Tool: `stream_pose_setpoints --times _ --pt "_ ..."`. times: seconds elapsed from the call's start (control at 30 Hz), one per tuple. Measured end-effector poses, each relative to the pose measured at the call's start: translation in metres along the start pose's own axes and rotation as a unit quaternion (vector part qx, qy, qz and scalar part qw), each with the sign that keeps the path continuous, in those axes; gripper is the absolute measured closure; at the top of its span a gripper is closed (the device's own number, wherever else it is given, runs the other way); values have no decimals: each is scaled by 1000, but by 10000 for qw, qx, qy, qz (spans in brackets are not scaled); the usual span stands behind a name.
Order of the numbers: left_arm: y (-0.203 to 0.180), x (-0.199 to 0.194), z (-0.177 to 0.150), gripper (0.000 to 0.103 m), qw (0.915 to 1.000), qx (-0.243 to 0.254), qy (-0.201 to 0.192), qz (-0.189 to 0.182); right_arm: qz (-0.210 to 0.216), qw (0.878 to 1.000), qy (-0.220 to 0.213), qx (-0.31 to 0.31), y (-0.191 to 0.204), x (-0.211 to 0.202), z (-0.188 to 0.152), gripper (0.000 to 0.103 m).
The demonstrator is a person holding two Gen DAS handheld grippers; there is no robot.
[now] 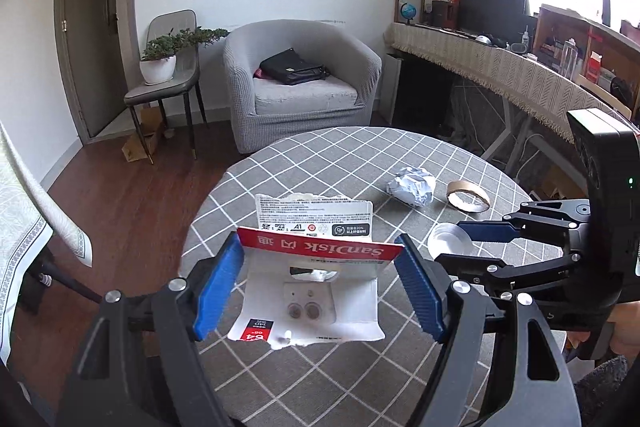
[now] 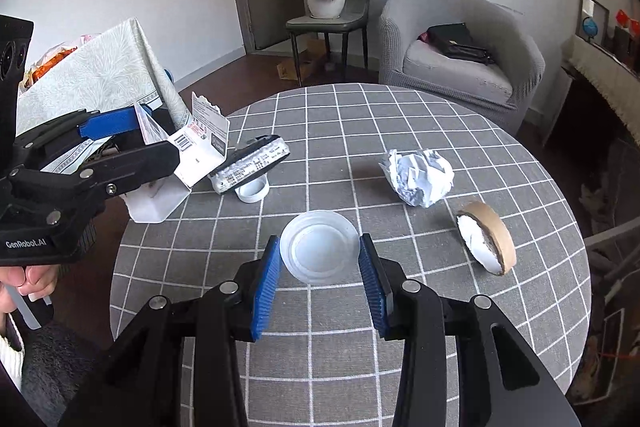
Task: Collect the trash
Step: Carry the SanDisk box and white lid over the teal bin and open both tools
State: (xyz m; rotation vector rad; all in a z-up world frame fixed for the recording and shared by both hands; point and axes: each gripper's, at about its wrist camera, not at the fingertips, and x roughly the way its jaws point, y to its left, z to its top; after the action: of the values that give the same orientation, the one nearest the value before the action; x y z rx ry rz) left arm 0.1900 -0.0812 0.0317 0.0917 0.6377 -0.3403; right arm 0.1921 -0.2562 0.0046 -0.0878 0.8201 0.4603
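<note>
**Two pieces of trash held above the table, three more waiting**

The left gripper clamps a torn card package across its width; its jaws stand wide because the card is wide. The package hangs over the near left edge of the round table, probably to clear the cloth on the way to a bin, which is not in view.

The right gripper pinches a clear plastic lid by its rim, pads on opposite sides, above the cloth.

A crumpled paper ball, a spent tape roll and a small wrapped item on a white ring lie well apart, leaving open approach lanes. The tape roll sits nearest the right edge.
</note>
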Motion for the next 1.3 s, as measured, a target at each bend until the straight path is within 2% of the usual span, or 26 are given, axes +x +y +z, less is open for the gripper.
stream_pose_setpoints --times 0.7,0.93,1.3 --pt "106 -46 -30 25 9952 -502 79 832 671 9968 -114 -407 102 32 50 63" --pt "141 -50 -47 25 9920 -632 259 1065 980 9943 -146 -398 129 36 61 63" --pt "194 -31 -99 25 9829 -888 843 1374 1316 9902 73 -459 184 72 72 63"
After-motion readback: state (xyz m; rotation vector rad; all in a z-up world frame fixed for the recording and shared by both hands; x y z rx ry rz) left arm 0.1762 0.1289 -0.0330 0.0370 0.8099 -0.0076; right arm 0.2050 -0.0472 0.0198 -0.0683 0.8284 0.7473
